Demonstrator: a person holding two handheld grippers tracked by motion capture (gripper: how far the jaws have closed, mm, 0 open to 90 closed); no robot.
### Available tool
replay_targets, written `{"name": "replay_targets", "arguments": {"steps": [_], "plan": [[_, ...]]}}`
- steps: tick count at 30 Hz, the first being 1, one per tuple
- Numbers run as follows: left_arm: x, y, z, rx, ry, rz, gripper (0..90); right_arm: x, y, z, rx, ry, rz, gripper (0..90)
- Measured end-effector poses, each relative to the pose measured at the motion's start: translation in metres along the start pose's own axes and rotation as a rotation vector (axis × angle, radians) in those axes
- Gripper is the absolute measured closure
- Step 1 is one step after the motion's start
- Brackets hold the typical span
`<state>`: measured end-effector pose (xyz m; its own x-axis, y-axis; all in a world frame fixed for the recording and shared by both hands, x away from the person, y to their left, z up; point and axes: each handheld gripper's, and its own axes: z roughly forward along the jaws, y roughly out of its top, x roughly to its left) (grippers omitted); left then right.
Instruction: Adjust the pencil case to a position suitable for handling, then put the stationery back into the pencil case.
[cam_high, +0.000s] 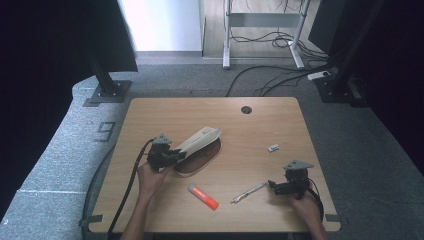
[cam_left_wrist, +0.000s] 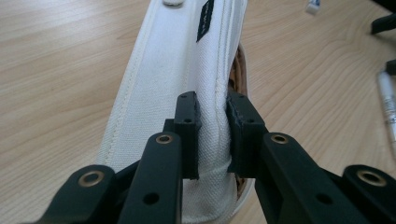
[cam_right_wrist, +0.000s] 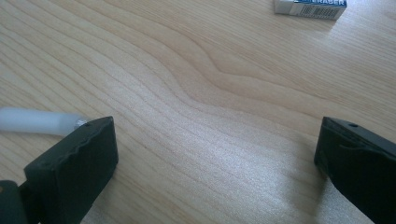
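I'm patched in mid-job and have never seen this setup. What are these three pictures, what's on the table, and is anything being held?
A person works at a wooden table with a hand-held two-jaw gripper in each hand. The high view looks down from above; the other two views come from cameras riding on each gripper. The left gripper is shut on the flap of a white pencil case, lifting it open. The right gripper is open, holding nothing, beside a pen. An orange marker and an eraser also lie on the table.
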<state>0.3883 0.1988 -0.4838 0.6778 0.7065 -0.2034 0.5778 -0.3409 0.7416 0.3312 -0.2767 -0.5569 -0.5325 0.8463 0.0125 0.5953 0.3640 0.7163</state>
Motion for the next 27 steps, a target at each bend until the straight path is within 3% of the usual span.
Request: {"name": "replay_targets", "arguments": {"steps": [10,27], "plan": [[0.0095,-0.0051,-0.0084,-0.052,-0.075,-0.073,76.2,0.0,0.0,0.0,0.0,0.0,0.0,0.0],[0.0086,-0.0057,-0.0101,-0.043,-0.086,-0.049,76.0,-0.0003,0.0007,0.0,0.008,0.002,-0.004,0.0]]}}
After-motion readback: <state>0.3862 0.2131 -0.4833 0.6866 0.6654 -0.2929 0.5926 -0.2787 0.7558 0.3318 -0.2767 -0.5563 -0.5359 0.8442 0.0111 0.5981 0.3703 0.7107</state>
